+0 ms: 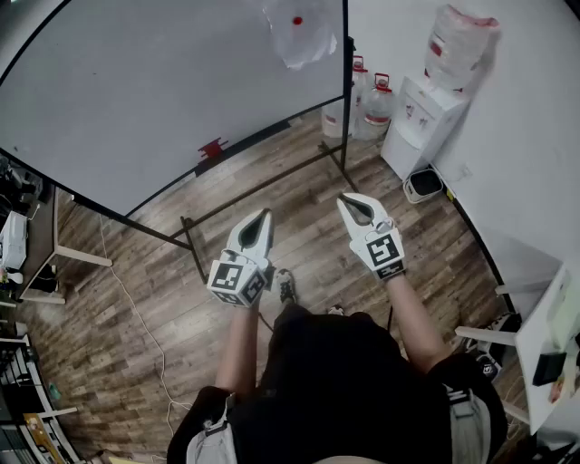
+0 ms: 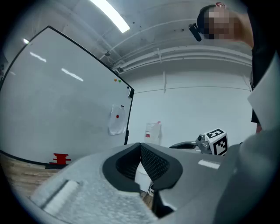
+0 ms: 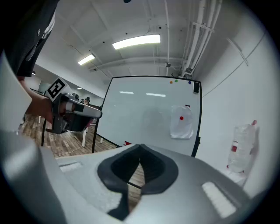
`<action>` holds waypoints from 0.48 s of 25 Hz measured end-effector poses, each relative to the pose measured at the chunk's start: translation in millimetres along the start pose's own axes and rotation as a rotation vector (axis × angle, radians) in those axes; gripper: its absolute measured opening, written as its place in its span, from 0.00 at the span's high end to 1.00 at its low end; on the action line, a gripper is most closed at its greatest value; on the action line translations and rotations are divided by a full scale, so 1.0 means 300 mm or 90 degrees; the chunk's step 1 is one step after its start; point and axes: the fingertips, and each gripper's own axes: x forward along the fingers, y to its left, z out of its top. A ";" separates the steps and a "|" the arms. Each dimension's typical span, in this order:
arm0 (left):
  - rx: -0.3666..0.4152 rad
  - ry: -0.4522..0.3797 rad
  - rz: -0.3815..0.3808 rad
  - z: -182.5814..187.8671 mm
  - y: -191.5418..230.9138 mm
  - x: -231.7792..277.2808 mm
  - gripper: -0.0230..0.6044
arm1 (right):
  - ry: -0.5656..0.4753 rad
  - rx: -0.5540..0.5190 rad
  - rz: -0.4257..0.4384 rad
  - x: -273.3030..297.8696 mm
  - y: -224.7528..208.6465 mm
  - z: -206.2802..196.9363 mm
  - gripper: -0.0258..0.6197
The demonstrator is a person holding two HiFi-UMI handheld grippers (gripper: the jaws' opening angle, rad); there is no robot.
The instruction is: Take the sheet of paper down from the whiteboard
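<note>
Your left gripper (image 1: 265,214) and right gripper (image 1: 345,201) are closed, empty; yanking the thin white paper sheet (image 1: 304,38) from under its round red magnet (image 1: 297,20) risks tearing it.

The left gripper (image 1: 262,217) is pointing toward 1 o'clock in the head view, jaws meeting at the tips, nothing between them. The right gripper (image 1: 348,203), at its 3 o'clock, is pointing toward 11 o'clock, jaws closed and empty. The left forearm (image 1: 237,349) and right forearm (image 1: 412,317) are extending forward.

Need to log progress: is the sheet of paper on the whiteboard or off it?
On. The paper hangs against the whiteboard near its right edge, with a red magnet near its top.
</note>
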 end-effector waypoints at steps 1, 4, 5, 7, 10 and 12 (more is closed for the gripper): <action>0.000 0.000 0.000 0.002 -0.008 -0.007 0.95 | 0.000 0.002 -0.001 -0.008 0.004 0.001 0.95; 0.002 -0.004 -0.002 -0.003 -0.024 -0.028 0.95 | 0.002 0.006 0.000 -0.030 0.016 0.004 0.95; 0.003 -0.006 -0.003 -0.009 -0.028 -0.033 0.95 | 0.001 0.005 0.001 -0.037 0.018 0.005 0.95; 0.003 -0.005 0.000 -0.010 -0.040 -0.038 0.95 | -0.003 0.003 0.002 -0.049 0.018 0.006 0.95; 0.005 -0.006 -0.001 -0.012 -0.052 -0.039 0.95 | -0.003 0.002 0.001 -0.061 0.015 0.005 0.95; 0.002 -0.004 0.000 -0.012 -0.055 -0.038 0.95 | -0.001 -0.003 -0.002 -0.068 0.015 0.005 0.95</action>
